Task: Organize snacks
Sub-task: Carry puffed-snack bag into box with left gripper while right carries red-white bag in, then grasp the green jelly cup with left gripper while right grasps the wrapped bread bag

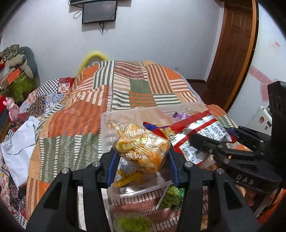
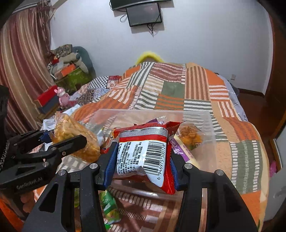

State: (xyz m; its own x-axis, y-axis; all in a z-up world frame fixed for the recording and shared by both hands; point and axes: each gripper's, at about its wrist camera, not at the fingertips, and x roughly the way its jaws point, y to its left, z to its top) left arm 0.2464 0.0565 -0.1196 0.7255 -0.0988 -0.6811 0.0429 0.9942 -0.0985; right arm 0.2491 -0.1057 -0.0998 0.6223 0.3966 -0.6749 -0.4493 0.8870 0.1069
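Patchwork bedding in orange, green and striped squares covers the bed that serves as the work surface, with a white wall and a dark wall-mounted screen behind it. On the quilt sits a clear plastic bin, already holding a few packets – a purple-wrapped one and a small orange one show through its wall in the right wrist view.

Both tools are loaded. The left gripper is clenched on a transparent bag of yellow-orange snacks, its blue pads pressing the bag's 2 sides so the puffy pack bulges up between them. The right gripper is clamped on a red packet with a white barcode panel, pinched across its width so it stands up from the jaws. Each pack is gripped by its body rather than a thin edge, which likely keeps the slippery film from sliding out.

The 2 tools sit side by side, each visible in the other's camera, and both packs appear to hang over or just in front of the bin's near rim – whether they have cleared it I cannot tell. More snacks, including green packets, lie below the grippers. Judging by this, the step in hand is carrying 2 packs to the bin at once.
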